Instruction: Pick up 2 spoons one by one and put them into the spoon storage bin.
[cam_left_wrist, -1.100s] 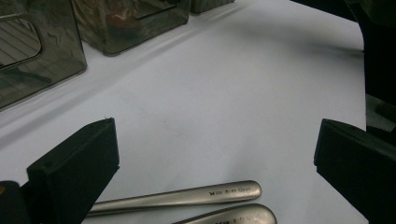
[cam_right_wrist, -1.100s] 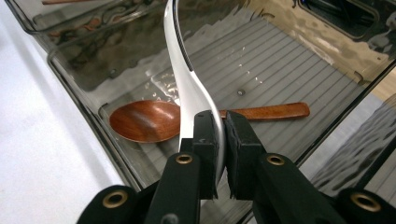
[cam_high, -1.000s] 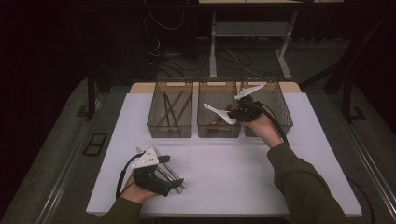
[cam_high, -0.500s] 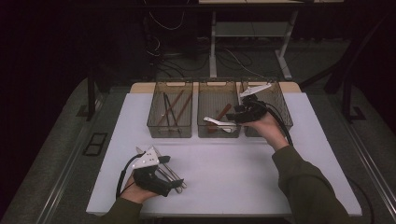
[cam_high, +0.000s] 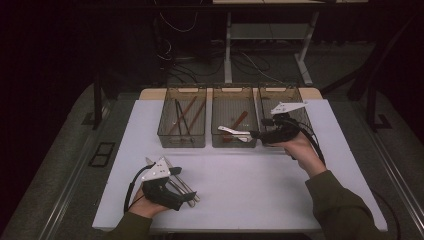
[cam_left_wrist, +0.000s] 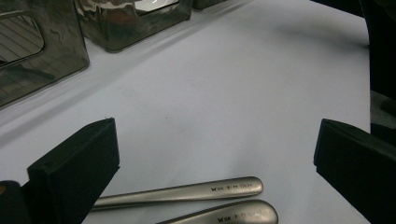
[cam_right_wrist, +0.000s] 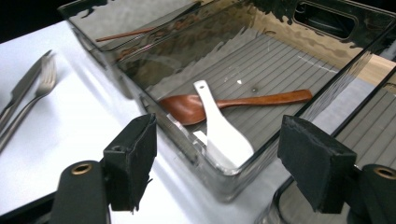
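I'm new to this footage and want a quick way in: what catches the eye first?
Three clear bins stand in a row at the table's far edge. In the middle one a white spoon lies across a wooden spoon, just beyond the open right gripper. Near the front edge, the open left gripper rests over two metal handles.

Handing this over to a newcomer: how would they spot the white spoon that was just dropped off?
Find the row of three smoky clear bins at the far edge of the white table and take the middle bin. Inside, the white spoon lies across a brown wooden spoon; it is the short, glossy white one with a broad scoop.
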